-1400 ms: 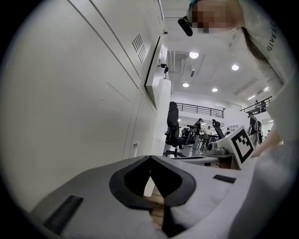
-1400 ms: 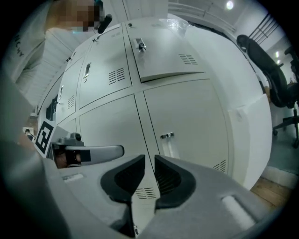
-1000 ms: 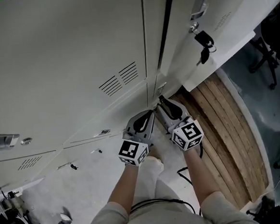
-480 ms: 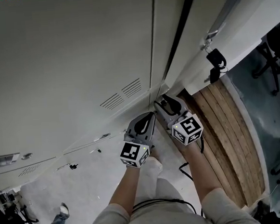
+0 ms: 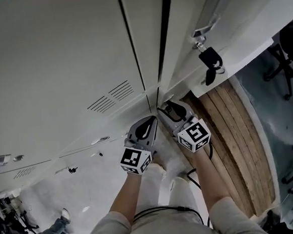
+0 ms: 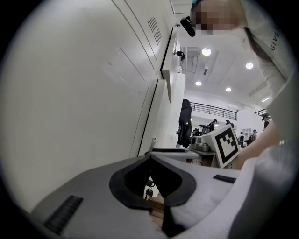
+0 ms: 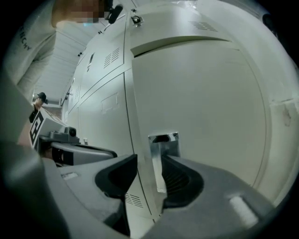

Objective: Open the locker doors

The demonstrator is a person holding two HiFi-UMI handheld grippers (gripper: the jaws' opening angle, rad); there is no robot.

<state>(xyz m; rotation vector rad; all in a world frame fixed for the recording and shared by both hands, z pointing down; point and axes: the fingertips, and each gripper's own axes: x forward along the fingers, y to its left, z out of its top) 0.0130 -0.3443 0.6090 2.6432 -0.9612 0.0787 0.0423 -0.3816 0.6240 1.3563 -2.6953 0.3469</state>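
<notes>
Cream locker doors (image 5: 71, 54) fill the head view. One door (image 5: 229, 11) at the right stands swung out, with keys (image 5: 209, 63) hanging from its lock. My right gripper (image 5: 162, 107) is at the dark seam (image 5: 167, 31) below it. In the right gripper view its jaws (image 7: 149, 172) straddle the edge of an ajar door (image 7: 201, 102) with a metal handle plate (image 7: 163, 154). They have just been opening, and the left pad stands off the edge. My left gripper (image 5: 154, 120) sits beside it, shut on nothing (image 6: 150, 156).
A strip of wooden boards (image 5: 234, 137) lies on the floor right of the lockers. Office chairs (image 5: 283, 63) stand beyond it. A black cable (image 5: 159, 211) trails by the person's legs. Vent slots (image 5: 112, 96) mark the closed lower door.
The head view has swung a little, so the lockers sit differently in frame. Both grippers have stayed at the door seam, side by side.
</notes>
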